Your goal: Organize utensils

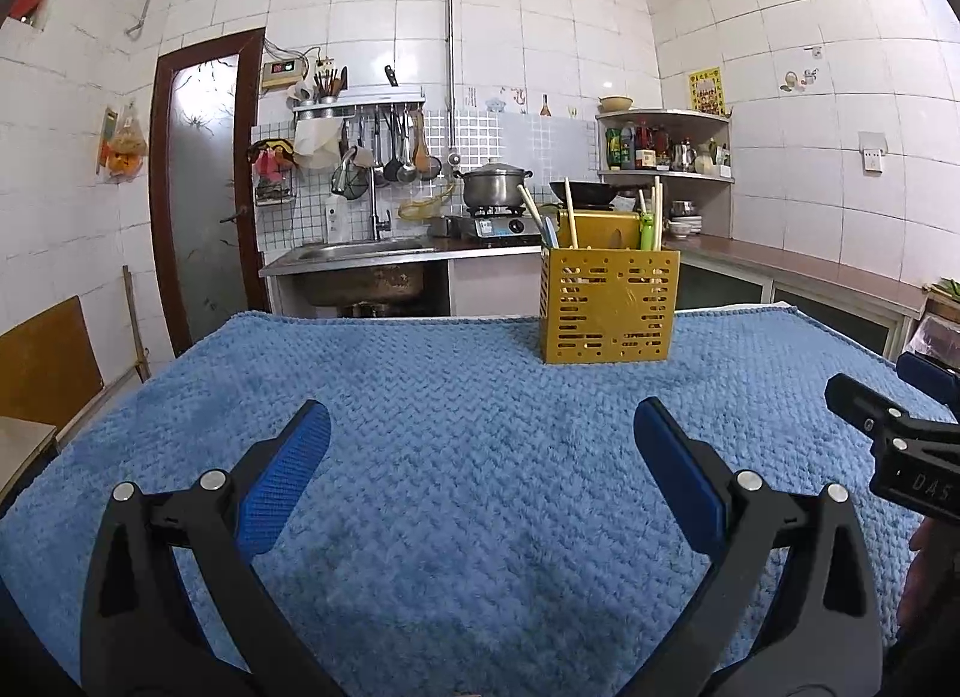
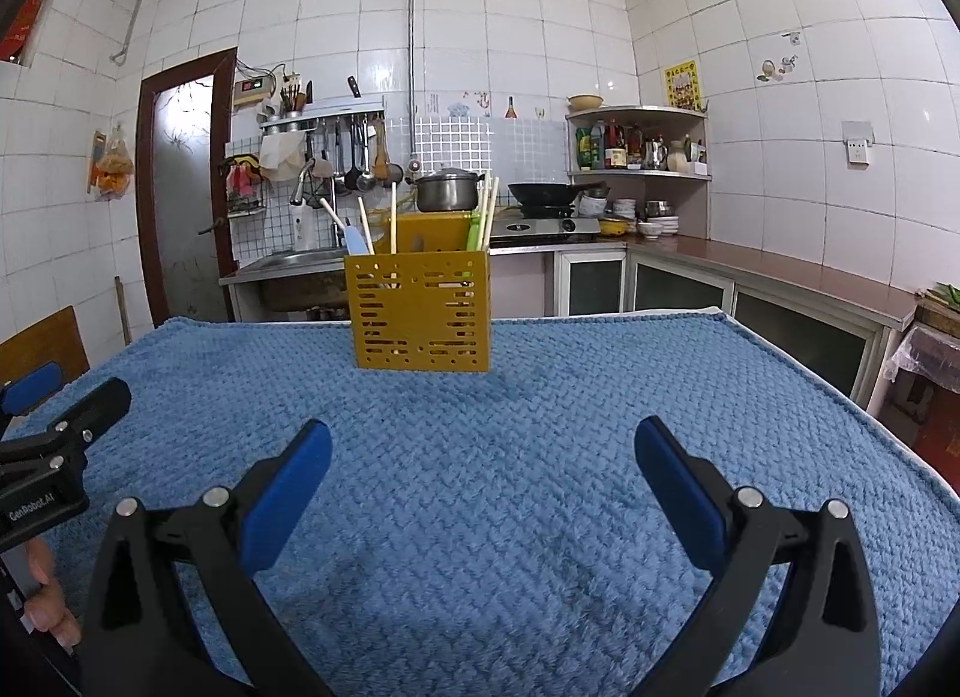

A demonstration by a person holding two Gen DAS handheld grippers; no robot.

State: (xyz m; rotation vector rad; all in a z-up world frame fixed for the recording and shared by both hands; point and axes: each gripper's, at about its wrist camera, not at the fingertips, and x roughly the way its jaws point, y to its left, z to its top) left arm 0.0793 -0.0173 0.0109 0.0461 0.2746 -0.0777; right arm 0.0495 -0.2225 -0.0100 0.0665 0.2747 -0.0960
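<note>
A yellow perforated utensil holder (image 1: 609, 304) stands upright on the far side of the blue towel (image 1: 456, 397); it also shows in the right wrist view (image 2: 423, 310). Cream chopsticks (image 1: 571, 214), a green utensil (image 1: 647, 229) and a light blue utensil (image 2: 355, 238) stick out of it. My left gripper (image 1: 480, 445) is open and empty, low over the towel, well short of the holder. My right gripper (image 2: 483, 457) is open and empty beside it; its tip shows at the left view's right edge (image 1: 864, 403).
The towel (image 2: 540, 427) covers the table to its edges. Behind it are a sink (image 1: 366, 250), a stove with a pot (image 1: 493, 187) and a wok (image 2: 549, 193), a counter (image 2: 780, 271) along the right wall and a wooden chair (image 1: 42, 361) at left.
</note>
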